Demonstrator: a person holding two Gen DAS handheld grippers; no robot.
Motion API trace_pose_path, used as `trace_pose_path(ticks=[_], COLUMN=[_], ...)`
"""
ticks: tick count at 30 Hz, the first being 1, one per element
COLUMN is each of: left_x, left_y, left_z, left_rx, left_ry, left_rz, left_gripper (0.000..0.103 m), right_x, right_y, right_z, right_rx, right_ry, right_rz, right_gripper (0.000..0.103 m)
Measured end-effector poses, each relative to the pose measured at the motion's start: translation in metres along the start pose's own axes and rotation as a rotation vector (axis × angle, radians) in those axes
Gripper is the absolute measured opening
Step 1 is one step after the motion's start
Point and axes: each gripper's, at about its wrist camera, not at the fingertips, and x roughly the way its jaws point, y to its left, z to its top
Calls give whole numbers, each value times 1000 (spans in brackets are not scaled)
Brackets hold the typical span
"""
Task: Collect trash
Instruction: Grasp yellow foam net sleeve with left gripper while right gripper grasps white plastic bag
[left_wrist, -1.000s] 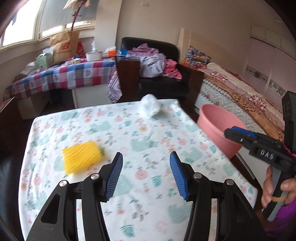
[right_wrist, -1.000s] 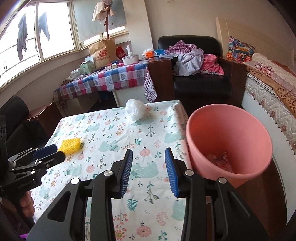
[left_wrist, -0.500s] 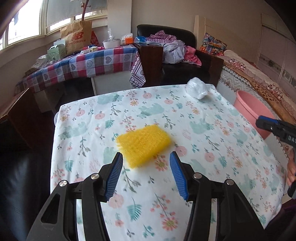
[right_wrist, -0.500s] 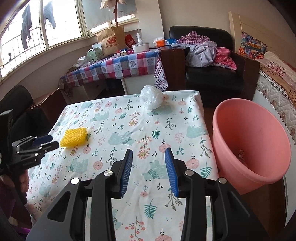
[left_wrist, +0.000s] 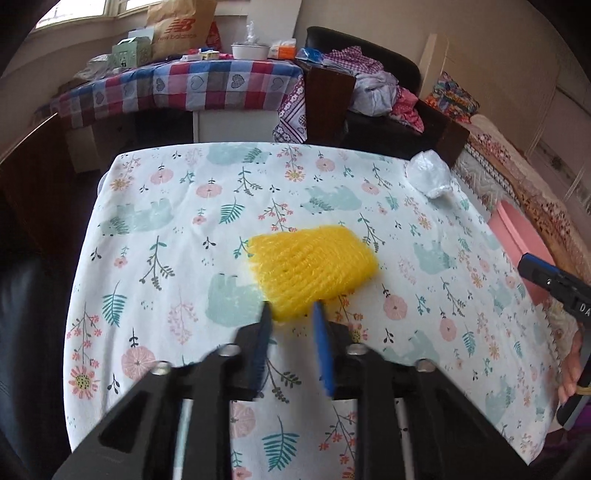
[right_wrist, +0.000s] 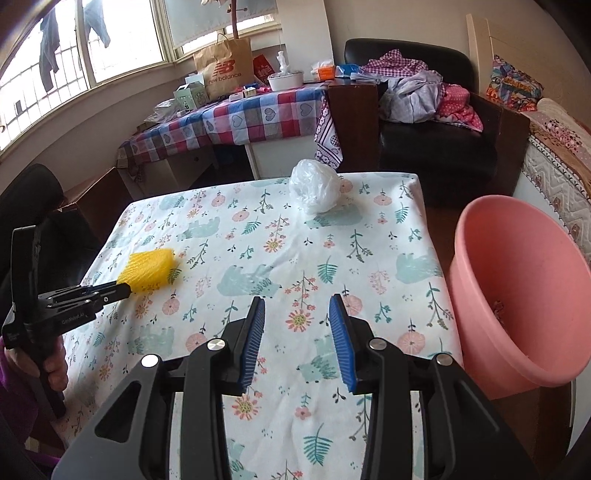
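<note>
Two grippers: both over one table, each held in a hand
Table (right_wrist: 369, 229): covered with a white cloth printed with flowers, leaves and pale green animals; it fills the middle of both views
Bin (right_wrist: 517, 288): a pink bucket just beside the table's right edge, tilted with its mouth open toward the right wrist camera; a few small scraps lie low inside it; in the left wrist view only a strip of its rim shows past the cloth
Left gripper (left_wrist: 291, 314): angled down at the near edge of the yellow net; its jaws have just been closing and now stand narrow, with the net's near corner between the blurred blue pads; in the right wrist view its tips meet the net's near corner, but whether the pads already press on it I cannot tell
Right gripper (right_wrist: 297, 306): hangs over bare cloth near the middle of the table, jaws partly apart, nothing between them
Yellow net (left_wrist: 310, 269): a flat pad of yellow foam mesh lying on the cloth toward the table's left side, well apart from the bin
White bag (right_wrist: 314, 186): a crumpled ball of thin white plastic resting at the far edge of the table, well apart from both grippers and from the yellow net
</note>
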Motion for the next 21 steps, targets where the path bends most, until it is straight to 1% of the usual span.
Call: trace_pose_path(ticks=[4, 8, 14, 16, 18, 21], left_x=[-6, -16, -26, -30, -31, -32], left_y=[5, 6, -1, -3, -4, -6], left_z=[-1, -4, -12, -13, -13, -13], left_rx=[-16, -28, -30, -33, -35, -19], left_ry=[-29, -56, -83, -98, -93, -95], left_rz=[4, -3, -23, -29, -46, -44], left_gripper=[5, 5, 4, 4, 4, 4], right_x=[8, 14, 33, 44, 57, 73], right_y=[4, 5, -7, -12, -17, -22], right_z=[4, 12, 41, 52, 63, 75], right_rx=[-12, -22, 3, 18, 41, 68], right_ry=[5, -9, -63, -63, -52, -41], right_rz=[7, 9, 3, 1, 4, 24], right_gripper=[37, 37, 37, 37, 37, 37])
